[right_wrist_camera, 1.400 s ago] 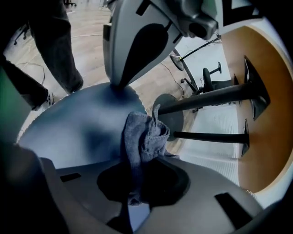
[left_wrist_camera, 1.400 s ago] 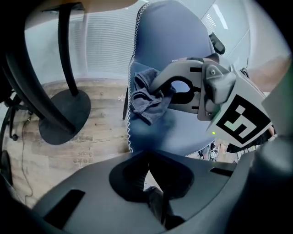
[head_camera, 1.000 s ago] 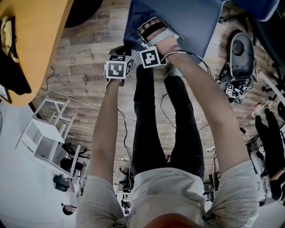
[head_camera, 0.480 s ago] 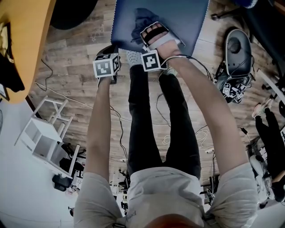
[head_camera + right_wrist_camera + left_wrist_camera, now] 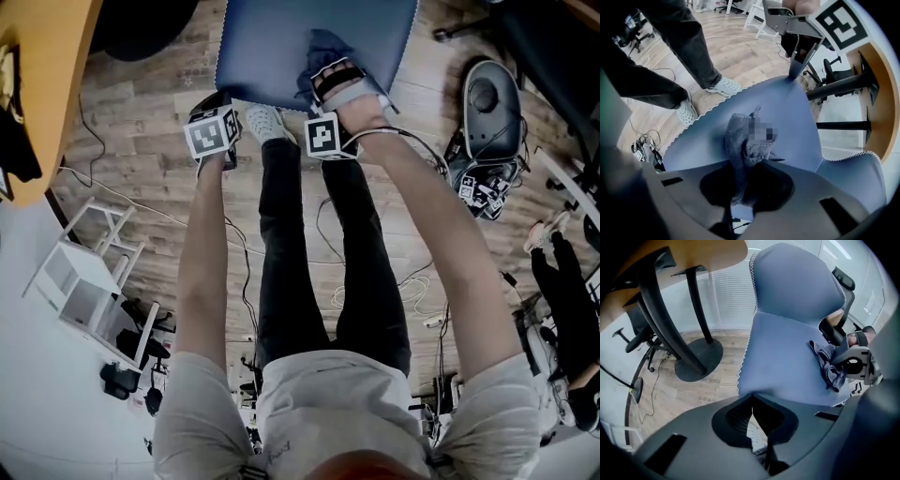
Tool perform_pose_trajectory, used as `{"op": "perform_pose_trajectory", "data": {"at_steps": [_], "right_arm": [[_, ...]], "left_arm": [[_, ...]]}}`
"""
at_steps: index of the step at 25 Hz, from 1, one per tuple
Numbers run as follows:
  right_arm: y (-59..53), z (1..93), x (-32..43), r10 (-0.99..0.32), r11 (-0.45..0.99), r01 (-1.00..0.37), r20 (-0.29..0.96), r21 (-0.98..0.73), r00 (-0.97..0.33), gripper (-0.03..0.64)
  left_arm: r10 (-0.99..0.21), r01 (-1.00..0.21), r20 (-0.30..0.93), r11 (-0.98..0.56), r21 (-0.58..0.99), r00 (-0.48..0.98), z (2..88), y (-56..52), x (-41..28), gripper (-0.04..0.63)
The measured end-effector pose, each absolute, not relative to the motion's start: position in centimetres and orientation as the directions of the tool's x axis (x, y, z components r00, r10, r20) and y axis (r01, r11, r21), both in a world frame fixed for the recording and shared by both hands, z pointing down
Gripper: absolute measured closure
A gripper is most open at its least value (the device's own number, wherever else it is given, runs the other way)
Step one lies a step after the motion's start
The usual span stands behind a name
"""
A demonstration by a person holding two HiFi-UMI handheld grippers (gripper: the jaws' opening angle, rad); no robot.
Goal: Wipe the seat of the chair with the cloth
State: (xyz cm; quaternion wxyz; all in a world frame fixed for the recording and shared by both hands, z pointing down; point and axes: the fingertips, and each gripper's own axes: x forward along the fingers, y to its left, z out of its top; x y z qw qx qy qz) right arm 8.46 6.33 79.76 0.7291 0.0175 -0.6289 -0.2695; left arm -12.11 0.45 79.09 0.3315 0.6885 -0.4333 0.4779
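The chair's blue seat (image 5: 272,47) lies at the top of the head view, with a dark grey cloth (image 5: 323,45) bunched on its near right part. My right gripper (image 5: 336,80) is shut on the cloth (image 5: 743,140) and holds it down on the seat (image 5: 787,117). My left gripper (image 5: 217,105) is at the seat's near left corner, jaws shut with nothing between them. In the left gripper view, the seat (image 5: 783,357), the cloth (image 5: 827,366) and the right gripper (image 5: 855,364) show beyond the left gripper (image 5: 752,401). In the right gripper view, the left gripper's tip (image 5: 796,70) meets the seat's edge.
The person's legs and white shoes (image 5: 262,120) stand just in front of the seat. A wooden desk (image 5: 42,84) with black legs (image 5: 670,319) is at the left. A white stool (image 5: 89,277), a floor device (image 5: 487,108) and cables (image 5: 394,281) lie on the wooden floor.
The right gripper has slid the cloth to the right across the seat. The left gripper has stayed by the seat's near left corner while the whole view shifted.
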Motion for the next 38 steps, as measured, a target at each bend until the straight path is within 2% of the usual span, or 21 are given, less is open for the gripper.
{"op": "perform_pose_trajectory", "data": {"at_steps": [3, 10, 19, 25, 31, 36, 38], "right_arm": [[7.1, 79.7, 9.7, -0.407, 0.862, 0.368, 0.909, 0.350, 0.089, 0.549], [9.1, 80.0, 11.0, -0.361, 0.907, 0.261, 0.929, 0.331, 0.077, 0.548], [10.5, 79.5, 12.4, -0.335, 0.935, 0.178, 0.928, 0.307, 0.160, 0.548], [12.5, 79.8, 13.7, -0.297, 0.955, 0.060, 0.930, 0.291, 0.215, 0.548], [15.4, 79.9, 14.1, -0.216, 0.960, -0.124, 0.945, 0.251, 0.244, 0.545], [20.2, 79.4, 15.6, -0.130, 0.910, -0.351, 0.957, 0.219, 0.260, 0.538], [21.7, 78.3, 16.0, -0.116, 0.877, -0.426, 0.959, 0.221, 0.258, 0.537]], "left_arm": [[-0.292, -0.923, 0.947, -0.384, 0.012, 0.134, 79.1, 0.3, -12.2, 0.568], [-0.277, -0.924, 0.954, -0.381, -0.002, 0.112, 78.9, 0.3, -12.1, 0.568], [-0.249, -0.883, 0.955, -0.468, 0.026, 0.160, 79.1, -0.1, -12.4, 0.568], [-0.202, -0.836, 0.958, -0.545, 0.061, 0.202, 79.4, 0.2, -11.8, 0.568], [-0.167, -0.789, 0.958, -0.609, 0.086, 0.233, 79.4, 0.2, -12.2, 0.568], [-0.002, -0.709, 0.958, -0.672, 0.212, 0.288, 78.9, 2.0, -11.8, 0.566], [0.016, -0.670, 0.953, -0.708, 0.224, 0.302, 77.6, 2.6, -12.0, 0.566]]}}
